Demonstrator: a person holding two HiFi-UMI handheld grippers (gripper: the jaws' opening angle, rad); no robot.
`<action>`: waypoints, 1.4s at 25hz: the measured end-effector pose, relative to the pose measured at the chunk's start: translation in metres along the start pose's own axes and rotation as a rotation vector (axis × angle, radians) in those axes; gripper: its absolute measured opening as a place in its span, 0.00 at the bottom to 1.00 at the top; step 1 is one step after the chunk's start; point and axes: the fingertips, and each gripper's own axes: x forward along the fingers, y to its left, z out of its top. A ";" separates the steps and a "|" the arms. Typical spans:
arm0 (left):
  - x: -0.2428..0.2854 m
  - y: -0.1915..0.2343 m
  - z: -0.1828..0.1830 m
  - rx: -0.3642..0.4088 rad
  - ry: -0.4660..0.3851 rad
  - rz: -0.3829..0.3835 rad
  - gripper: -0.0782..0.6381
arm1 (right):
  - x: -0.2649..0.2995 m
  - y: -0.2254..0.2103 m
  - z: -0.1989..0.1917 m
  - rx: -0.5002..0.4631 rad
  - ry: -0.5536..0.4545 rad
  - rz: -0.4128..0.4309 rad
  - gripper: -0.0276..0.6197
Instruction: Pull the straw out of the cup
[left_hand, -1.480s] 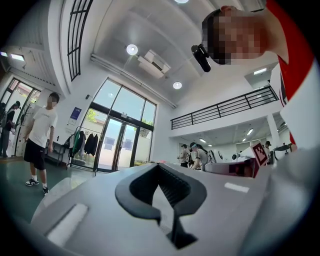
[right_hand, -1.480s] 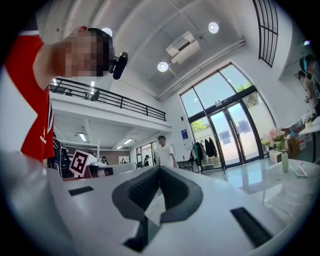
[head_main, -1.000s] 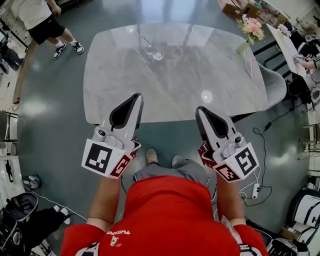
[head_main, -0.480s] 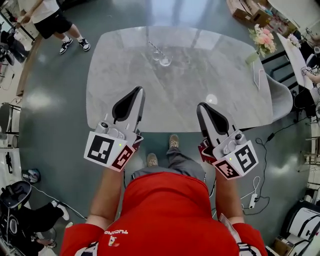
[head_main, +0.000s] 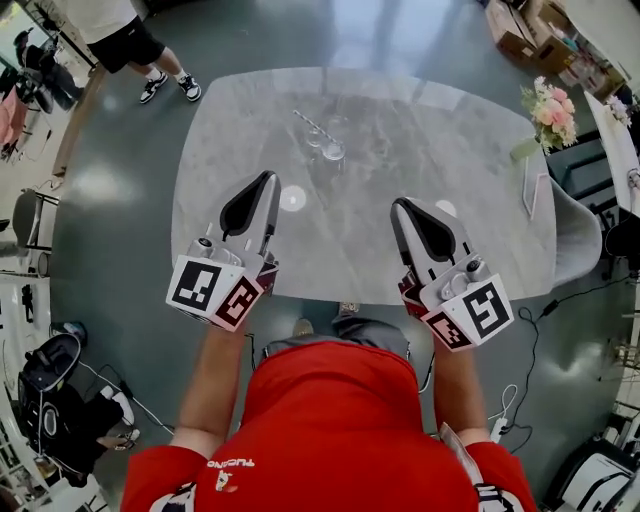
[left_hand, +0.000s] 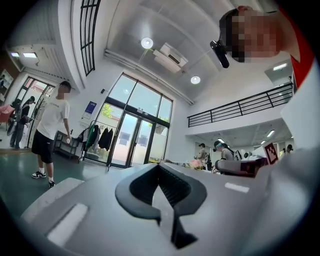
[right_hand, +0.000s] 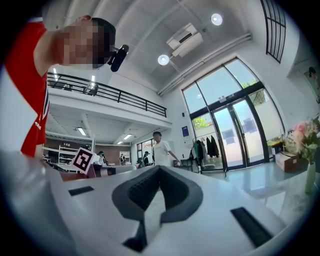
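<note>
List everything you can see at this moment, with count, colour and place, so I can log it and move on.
table: one, grey marble, centre of the head view
cup: clear glass, far side of the table; a second glass may stand beside it, cannot tell
straw: one, pale and striped, in the cup, leaning far-left
flowers: one bunch, pink and white, at the table's right end
chair: one, grey, right of the table
bystander: one, white top, black shorts, far-left floor
cardboard boxes: brown, far-right floor
left gripper: white and black, shut, empty, over the table's near part
right gripper: same colours, shut, empty, over the table's near part
red shirt: the person's own, bottom centre
</note>
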 end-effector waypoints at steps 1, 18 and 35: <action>0.008 0.003 -0.003 -0.005 0.003 0.013 0.12 | 0.003 -0.008 -0.001 0.000 0.003 0.010 0.04; 0.092 0.063 -0.061 -0.068 0.137 0.142 0.16 | 0.034 -0.064 0.000 0.013 0.015 0.045 0.04; 0.162 0.122 -0.158 -0.404 0.280 0.157 0.42 | 0.032 -0.071 -0.016 0.007 0.069 -0.046 0.04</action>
